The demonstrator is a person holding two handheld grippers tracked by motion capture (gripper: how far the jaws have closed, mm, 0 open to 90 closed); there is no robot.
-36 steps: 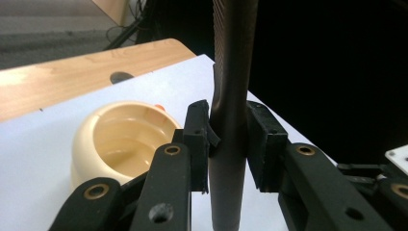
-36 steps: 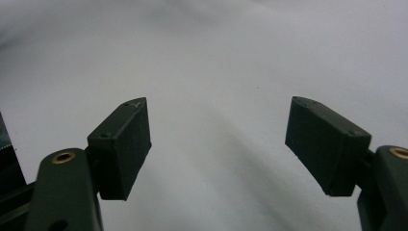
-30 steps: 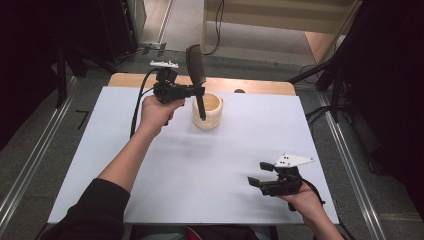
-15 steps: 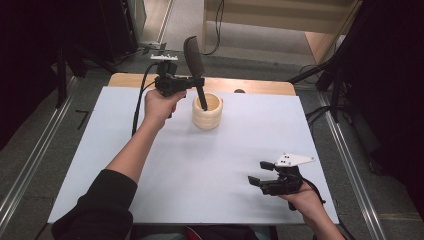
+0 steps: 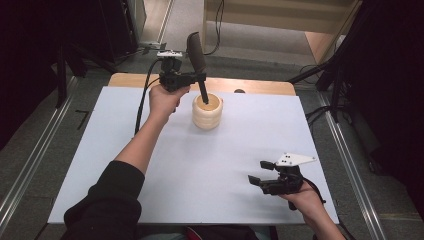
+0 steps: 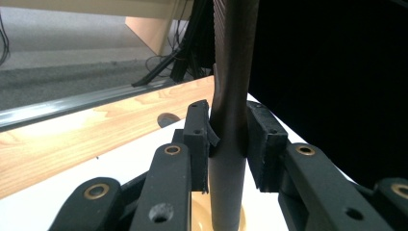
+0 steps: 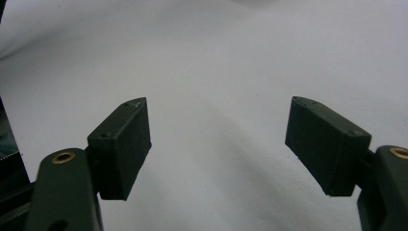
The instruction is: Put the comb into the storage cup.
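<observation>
Brush (image 5: 196,56) stands handle-down in cup (image 5: 207,111) at table (image 5: 150,200) far side, left gripper (image 5: 192,78) fingers clamped on it. Right gripper (image 5: 262,172) idle near front edge, fingers apart. Prob. placing step; next: let go, lift clear.

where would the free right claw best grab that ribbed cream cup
Probably across the ribbed cream cup at its side wall, coming in level from the near right. Its round, upright body suits an open right claw, and the dark utensil held by the left claw stands in its mouth, blocking a top grab.
</observation>
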